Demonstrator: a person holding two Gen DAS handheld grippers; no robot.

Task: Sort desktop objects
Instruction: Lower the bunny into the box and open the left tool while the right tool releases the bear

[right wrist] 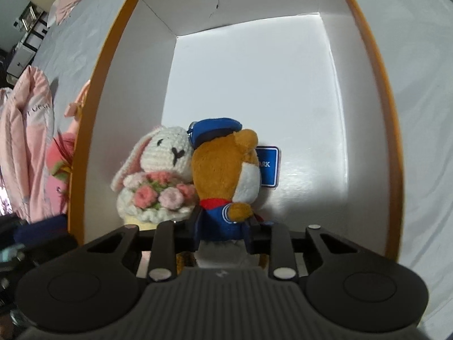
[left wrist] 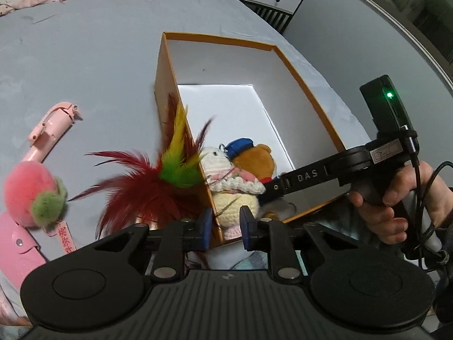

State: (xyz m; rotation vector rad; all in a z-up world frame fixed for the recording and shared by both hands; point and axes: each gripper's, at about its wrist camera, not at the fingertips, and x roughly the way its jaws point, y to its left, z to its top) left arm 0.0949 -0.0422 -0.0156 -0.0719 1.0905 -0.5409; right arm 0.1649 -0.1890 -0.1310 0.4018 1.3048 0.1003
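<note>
The box (left wrist: 305, 90), orange outside and white inside, stands open on the grey sheet (left wrist: 99, 56). In its near left corner sit the rabbit (right wrist: 167, 153) and the bear (right wrist: 223, 170), touching, with the bear's blue tag (right wrist: 268, 167) behind it on the box floor.

The right gripper (right wrist: 222, 233) reaches down into the box and has the bear's blue body between its jaws; the pads look pressed on the plush, so I read it as grasping the bear. The left gripper (left wrist: 225, 225) hangs over the box's near left wall with its jaws apart and nothing clamped; the wall edge runs up between the fingers. The feather toy (left wrist: 158, 181) lies just outside that wall, its plumes leaning on it. Further left on the sheet lie the peach (left wrist: 31, 195) and a pink handle (left wrist: 48, 133).

Risks from here:
- If the right gripper lifts without letting go, the bear comes back out, and may drag the rabbit over, since they lean together.
- The left fingers straddle the wall; a closing or sideways move could pinch or shove the light box.
- The feathers are loose and springy, so a grab at the plumes may slip.
</note>
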